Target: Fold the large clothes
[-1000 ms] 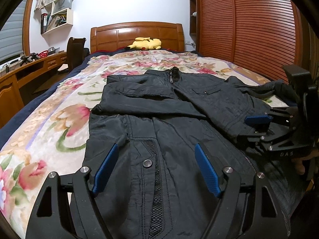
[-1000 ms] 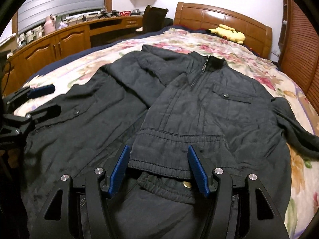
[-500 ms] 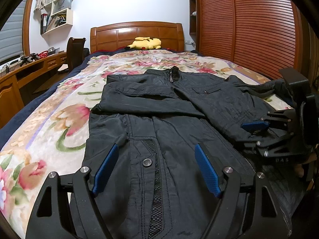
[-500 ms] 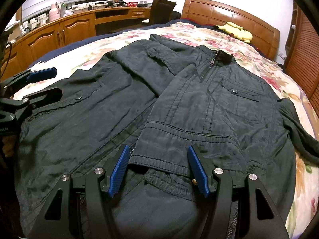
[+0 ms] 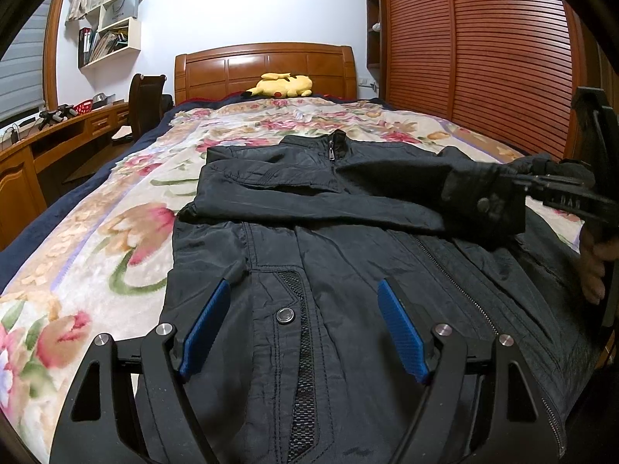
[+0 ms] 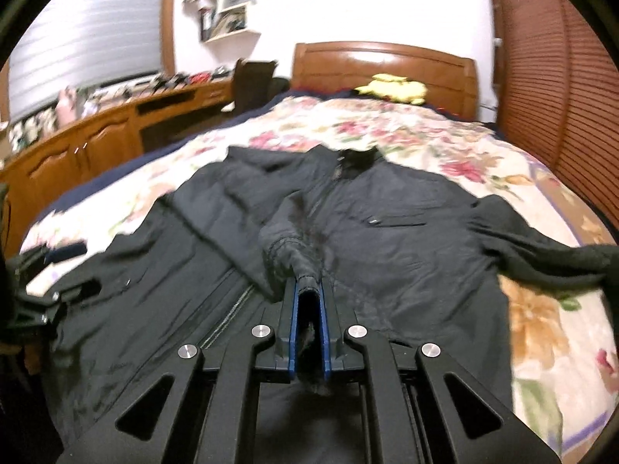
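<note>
Right wrist: fingers [image 6: 309, 297] closing on raised jacket cuff [image 6: 288, 247].

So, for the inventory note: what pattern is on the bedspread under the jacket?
Floral: pink and red flowers with green leaves on the cream bedspread, clearest in the left wrist view.

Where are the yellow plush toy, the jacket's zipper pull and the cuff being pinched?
Yellow plush toy [image 5: 284, 84], left wrist view, on its back.
Zipper pull [image 5: 331, 151], left wrist view, on the metal tab.
Sleeve cuff [image 6: 284, 245], right wrist view, on the gathered cloth.
</note>
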{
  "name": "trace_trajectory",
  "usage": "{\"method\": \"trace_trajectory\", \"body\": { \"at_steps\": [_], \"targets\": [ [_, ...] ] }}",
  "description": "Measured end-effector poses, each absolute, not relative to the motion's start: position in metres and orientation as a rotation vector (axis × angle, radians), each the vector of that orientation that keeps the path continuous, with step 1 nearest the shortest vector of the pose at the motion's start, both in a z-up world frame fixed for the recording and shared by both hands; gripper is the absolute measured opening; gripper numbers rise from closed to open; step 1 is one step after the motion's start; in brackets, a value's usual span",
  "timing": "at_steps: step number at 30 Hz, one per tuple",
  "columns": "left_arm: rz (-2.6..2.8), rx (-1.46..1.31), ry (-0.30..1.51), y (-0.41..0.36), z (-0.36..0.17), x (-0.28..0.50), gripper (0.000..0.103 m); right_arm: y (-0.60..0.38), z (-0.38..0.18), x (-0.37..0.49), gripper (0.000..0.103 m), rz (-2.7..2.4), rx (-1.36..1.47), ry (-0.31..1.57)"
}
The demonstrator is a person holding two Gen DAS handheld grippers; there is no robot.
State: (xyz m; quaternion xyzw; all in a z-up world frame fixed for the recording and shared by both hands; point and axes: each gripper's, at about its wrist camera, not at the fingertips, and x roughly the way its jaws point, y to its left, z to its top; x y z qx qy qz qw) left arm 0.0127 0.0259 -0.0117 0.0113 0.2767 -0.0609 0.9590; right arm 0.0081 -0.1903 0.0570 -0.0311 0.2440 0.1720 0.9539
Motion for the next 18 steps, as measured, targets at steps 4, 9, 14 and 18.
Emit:
{"method": "trace_trajectory", "body": {
  "at_steps": [4,9,14,18],
  "targets": [
    [-0.123,0.025,0.561,0.026,-0.012,0.013,0.079,-0.203,0.057,0.006,0.009,0.294,-0.026,0.481],
    [-0.123,0.025,0.561,0.026,-0.012,0.012,0.079,-0.21,0.054,0.009,0.009,0.226,0.003,0.478],
    [-0.123,0.024,0.561,0.026,-0.012,0.012,0.079,-0.206,0.05,0.016,0.009,0.143,-0.024,0.492],
    [-0.125,0.028,0.559,0.025,-0.012,0.012,0.079,-0.201,0.059,0.013,0.026,0.108,-0.036,0.455]
  ]
}}
